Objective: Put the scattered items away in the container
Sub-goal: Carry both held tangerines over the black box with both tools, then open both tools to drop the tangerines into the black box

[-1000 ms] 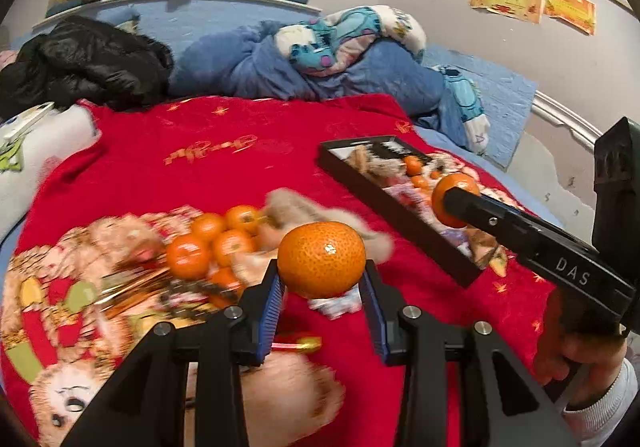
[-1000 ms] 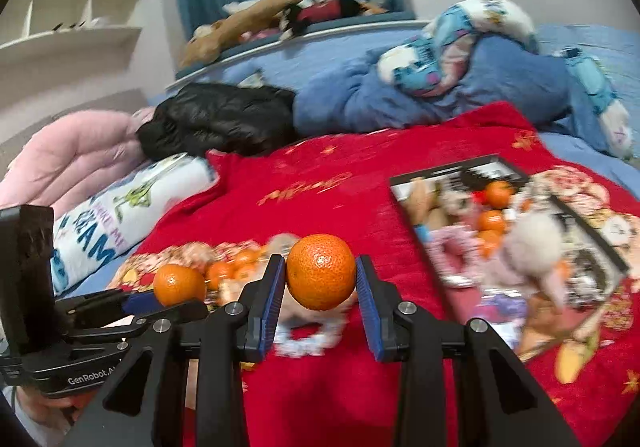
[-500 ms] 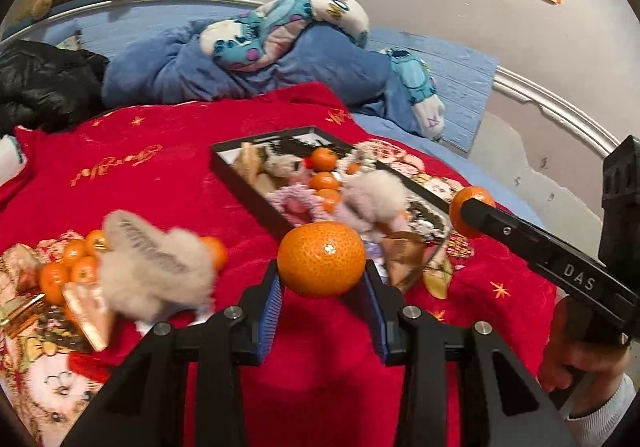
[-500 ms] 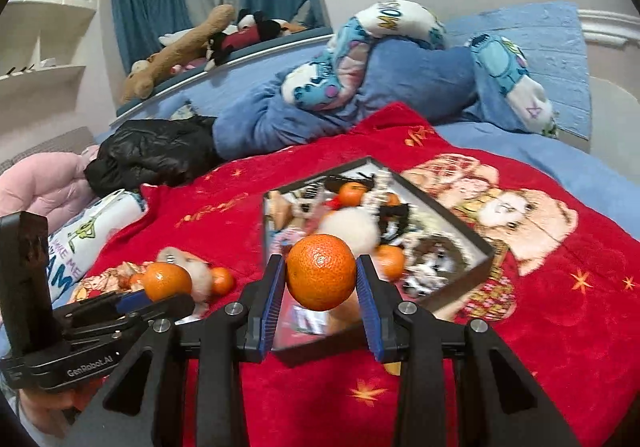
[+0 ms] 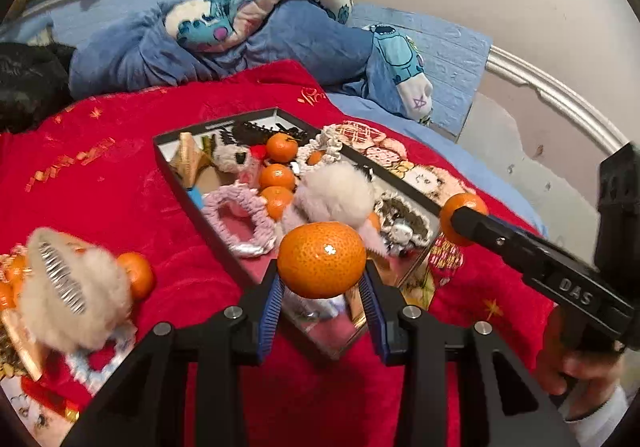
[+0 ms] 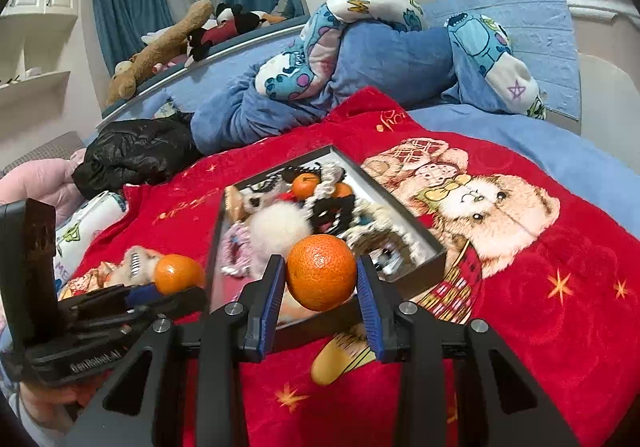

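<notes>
A: Gripping what? Left hand-held gripper (image 5: 322,297) clamps a mandarin (image 5: 322,265); right hand-held gripper (image 6: 320,297) clamps another mandarin (image 6: 321,272).
B: The container (image 5: 176,175) lies just beyond both, on the bed's red blanket (image 5: 120,183).

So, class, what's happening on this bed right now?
A person holds a gripper in each hand, tidying small items into a black tray on the red blanket. The left gripper is shut on a mandarin, and the right gripper is shut on another mandarin. Both are near the tray's near end. The tray holds mandarins, scrunchies and fluffy clips. A fluffy hair clip and a few mandarins are on the blanket outside it.
</notes>
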`<state>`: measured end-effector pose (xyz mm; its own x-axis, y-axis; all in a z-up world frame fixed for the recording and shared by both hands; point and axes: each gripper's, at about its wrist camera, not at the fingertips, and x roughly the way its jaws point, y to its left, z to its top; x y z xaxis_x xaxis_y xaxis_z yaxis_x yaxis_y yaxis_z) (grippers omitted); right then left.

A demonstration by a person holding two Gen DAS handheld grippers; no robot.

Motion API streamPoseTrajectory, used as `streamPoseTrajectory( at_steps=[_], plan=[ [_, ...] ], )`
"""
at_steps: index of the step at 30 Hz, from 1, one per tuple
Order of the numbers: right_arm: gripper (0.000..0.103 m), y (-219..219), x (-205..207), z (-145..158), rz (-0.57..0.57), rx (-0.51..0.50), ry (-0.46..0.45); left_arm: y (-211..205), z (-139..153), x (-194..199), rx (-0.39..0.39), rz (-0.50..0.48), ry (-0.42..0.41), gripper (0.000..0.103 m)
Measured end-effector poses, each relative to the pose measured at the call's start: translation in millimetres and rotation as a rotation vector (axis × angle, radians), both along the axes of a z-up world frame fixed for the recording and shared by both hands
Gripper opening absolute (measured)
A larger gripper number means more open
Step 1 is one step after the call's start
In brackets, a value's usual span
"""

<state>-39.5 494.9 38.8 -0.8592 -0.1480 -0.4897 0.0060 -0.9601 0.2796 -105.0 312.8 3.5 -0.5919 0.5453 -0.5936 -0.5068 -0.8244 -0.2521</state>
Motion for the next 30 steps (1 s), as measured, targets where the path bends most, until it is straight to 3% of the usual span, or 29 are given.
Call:
streamPoseTrajectory(
  at_steps=[7, 12, 15, 23, 30],
  plan=[
    [0.035, 21, -33, -15, -0.067, -0.058, -0.06, 14, -20, -24, -0.042, 0.002, -0.11, 0.039],
    [0.035, 12, -44, -16, -0.043, -0.004, -0.092, 32, -24, -25, -0.117, -0.028, -0.077, 0.039],
    [0.035, 6, -57, -21, -0.064, 0.045, -0.123, 30, -25, -30, -0.081, -0.025, -0.096, 0.039],
    [0.035, -7, -70, -32, -0.061, 0.13, -0.139, 33, -29, -32, -0.105, -0.012, -0.081, 0.039],
    [0.035, 0, -69, -37, -0.05, 0.086, -0.115, 30, -30, -38, -0.051, -0.024, -0.101, 0.039]
  ],
)
